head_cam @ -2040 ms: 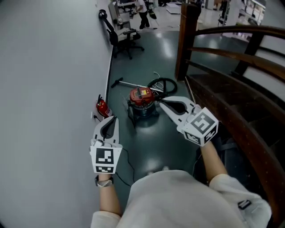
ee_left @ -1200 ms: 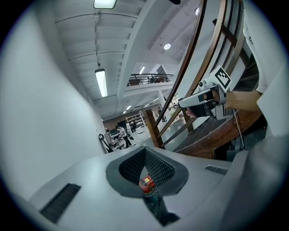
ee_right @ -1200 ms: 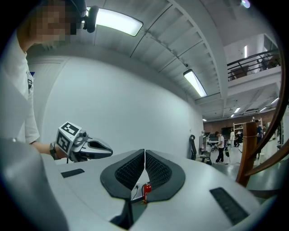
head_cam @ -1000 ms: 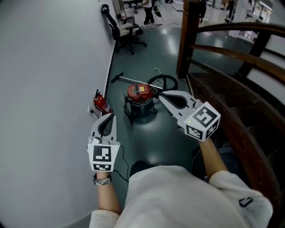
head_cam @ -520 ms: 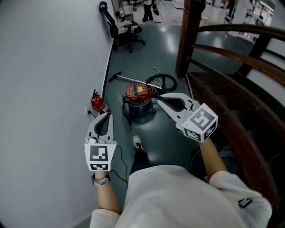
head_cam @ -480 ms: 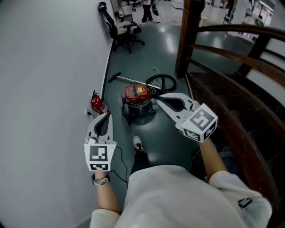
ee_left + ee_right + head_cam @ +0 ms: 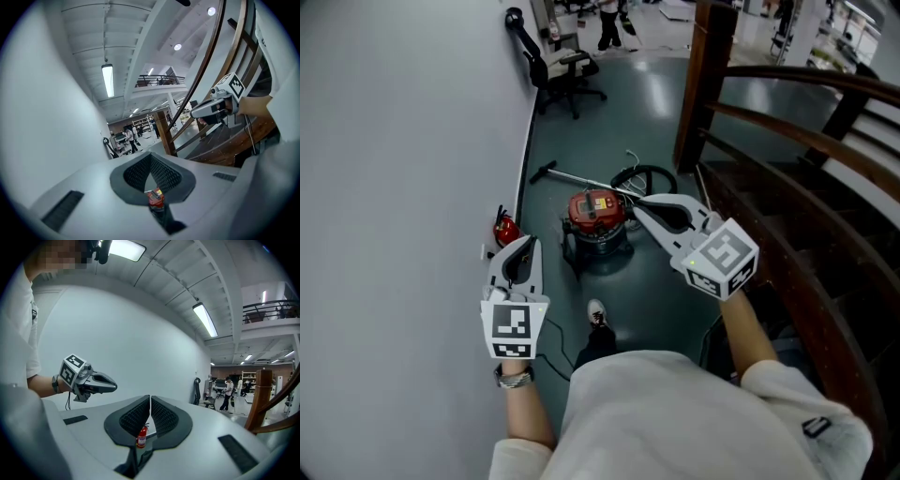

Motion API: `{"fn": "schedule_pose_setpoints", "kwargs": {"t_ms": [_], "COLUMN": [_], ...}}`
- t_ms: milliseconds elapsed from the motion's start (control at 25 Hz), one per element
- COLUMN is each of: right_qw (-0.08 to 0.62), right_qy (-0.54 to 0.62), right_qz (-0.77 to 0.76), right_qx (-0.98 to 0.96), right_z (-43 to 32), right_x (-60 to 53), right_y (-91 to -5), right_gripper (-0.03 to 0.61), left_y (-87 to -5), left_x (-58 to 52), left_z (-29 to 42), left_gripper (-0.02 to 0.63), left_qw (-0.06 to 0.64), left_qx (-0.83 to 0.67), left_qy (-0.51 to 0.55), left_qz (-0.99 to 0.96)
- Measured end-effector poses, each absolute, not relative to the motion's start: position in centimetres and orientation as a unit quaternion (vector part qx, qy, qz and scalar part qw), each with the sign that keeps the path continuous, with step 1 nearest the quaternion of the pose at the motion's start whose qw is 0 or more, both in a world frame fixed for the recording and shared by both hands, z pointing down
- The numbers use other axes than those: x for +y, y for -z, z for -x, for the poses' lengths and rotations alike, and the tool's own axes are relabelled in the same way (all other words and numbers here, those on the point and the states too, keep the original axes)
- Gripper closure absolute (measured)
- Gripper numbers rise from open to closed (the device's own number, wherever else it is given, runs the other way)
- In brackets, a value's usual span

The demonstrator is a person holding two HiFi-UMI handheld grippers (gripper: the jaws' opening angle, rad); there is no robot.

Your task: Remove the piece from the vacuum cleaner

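The vacuum cleaner [image 7: 597, 211], a dark drum with a red top, stands on the dark floor ahead of me. Its black hose [image 7: 643, 176] coils behind it, and a metal wand [image 7: 572, 177] lies on the floor beside the hose. My left gripper [image 7: 528, 244] hangs shut and empty, left of the vacuum and short of it. My right gripper [image 7: 638, 202] is shut and empty too, its tips level with the vacuum's right side in the head view. The left gripper view shows the vacuum [image 7: 155, 198] small beyond the shut jaws.
A red fire extinguisher [image 7: 504, 228] stands by the white wall [image 7: 403, 169] on the left. A wooden staircase with a curved railing [image 7: 797, 187] fills the right. An office chair [image 7: 555, 67] stands farther along the wall. My shoe [image 7: 597, 312] shows below the vacuum.
I have walked toward the vacuum, which now sits lower and nearer in the head view. A shoe has stepped into view. Both grippers moved along with me and stayed shut.
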State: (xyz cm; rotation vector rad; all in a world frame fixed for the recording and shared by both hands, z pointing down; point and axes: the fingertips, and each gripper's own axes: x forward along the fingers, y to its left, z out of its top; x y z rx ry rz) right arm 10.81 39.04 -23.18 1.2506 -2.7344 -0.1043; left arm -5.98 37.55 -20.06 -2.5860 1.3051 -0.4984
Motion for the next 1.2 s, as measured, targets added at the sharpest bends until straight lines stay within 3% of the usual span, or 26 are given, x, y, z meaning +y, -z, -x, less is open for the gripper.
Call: {"fn": "schedule_pose_setpoints", "kwargs": {"t_ms": [1200], "right_qw": [0.118], "right_qy": [0.011], "right_qz": [-0.404], "right_qx": [-0.907], "right_z": [-5.9], "right_x": [24.1], "right_y": [20.0], "right_gripper": [0.549], "left_y": [17.2], "left_x": [21.9], "left_z": [9.9], "left_gripper": [0.613], "left_qw": [0.055], "left_qx": [0.423], "left_qy": [0.181], "left_qz": [0.886]}}
